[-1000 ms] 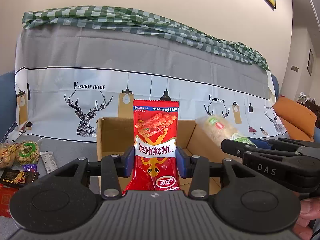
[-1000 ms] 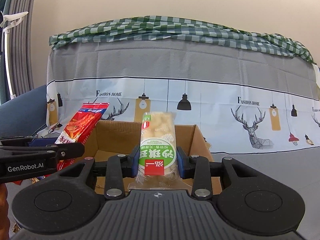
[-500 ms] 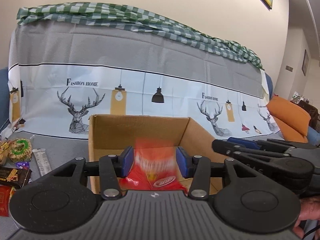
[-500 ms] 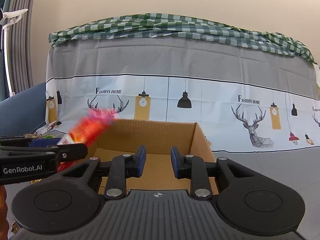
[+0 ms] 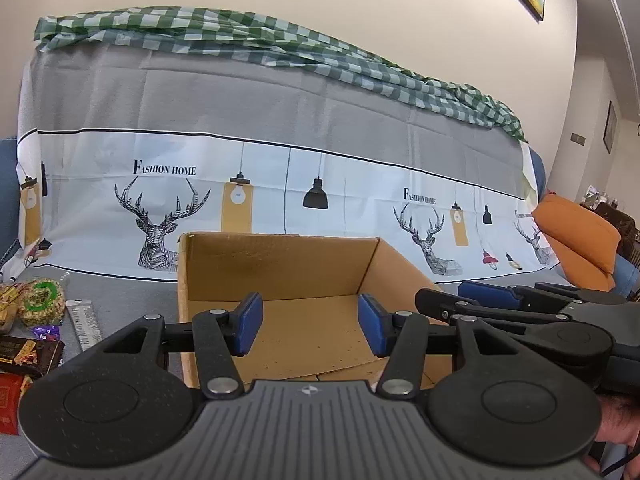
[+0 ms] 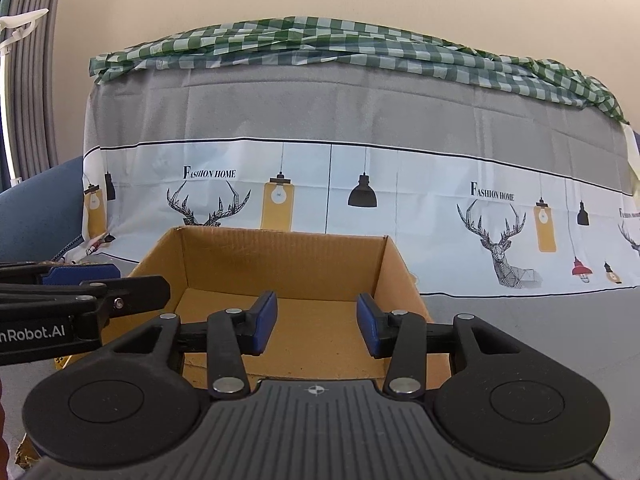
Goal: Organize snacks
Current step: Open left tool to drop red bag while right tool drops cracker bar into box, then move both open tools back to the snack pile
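Observation:
An open cardboard box [image 5: 280, 264] stands on the grey cloth right in front of both grippers. My left gripper [image 5: 312, 328] hovers over the box's near edge, its blue pads [image 5: 250, 326] apart and the jaws opening with nothing between them. My right gripper [image 6: 317, 324] hangs beside it over the same box [image 6: 280, 264], its jaws also opening and empty. Each gripper shows in the other's view: the right gripper [image 5: 500, 304] and the left gripper [image 6: 80, 284]. No snack shows on the visible box floor; the near part is hidden by the gripper bodies.
Loose snacks lie left of the box: a green-labelled pack [image 5: 40, 306], a white stick pack [image 5: 82, 324], a dark bar [image 5: 28, 354] and a red pack [image 5: 10, 404]. A cloth-draped sofa back rises behind. An orange cushion [image 5: 576, 240] sits at the right.
The left gripper let go of the red snack bag and the right gripper let go of the green-labelled pack; both dropped out of sight towards the box. Both pairs of jaws stand wider.

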`<control>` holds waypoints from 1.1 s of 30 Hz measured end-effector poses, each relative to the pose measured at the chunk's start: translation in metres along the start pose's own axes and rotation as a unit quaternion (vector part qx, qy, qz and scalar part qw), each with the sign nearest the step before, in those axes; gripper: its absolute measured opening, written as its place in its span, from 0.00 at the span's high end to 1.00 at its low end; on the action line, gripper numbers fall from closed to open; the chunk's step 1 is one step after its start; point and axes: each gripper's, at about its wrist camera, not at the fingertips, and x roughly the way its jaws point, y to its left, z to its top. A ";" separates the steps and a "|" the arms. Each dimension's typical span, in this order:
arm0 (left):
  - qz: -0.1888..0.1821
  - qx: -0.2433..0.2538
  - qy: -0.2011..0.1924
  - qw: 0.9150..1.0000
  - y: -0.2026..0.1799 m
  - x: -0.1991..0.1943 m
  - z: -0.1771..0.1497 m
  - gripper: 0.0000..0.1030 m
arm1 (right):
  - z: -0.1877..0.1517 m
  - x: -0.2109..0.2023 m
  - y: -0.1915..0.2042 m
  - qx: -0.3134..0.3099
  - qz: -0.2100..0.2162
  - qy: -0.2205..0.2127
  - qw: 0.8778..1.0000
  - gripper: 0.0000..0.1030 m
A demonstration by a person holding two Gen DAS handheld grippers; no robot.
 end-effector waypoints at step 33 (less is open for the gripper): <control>0.036 -0.025 0.018 0.999 0.031 -0.018 0.007 0.57 | 0.008 -0.005 0.029 0.028 -0.006 -0.039 0.999 0.44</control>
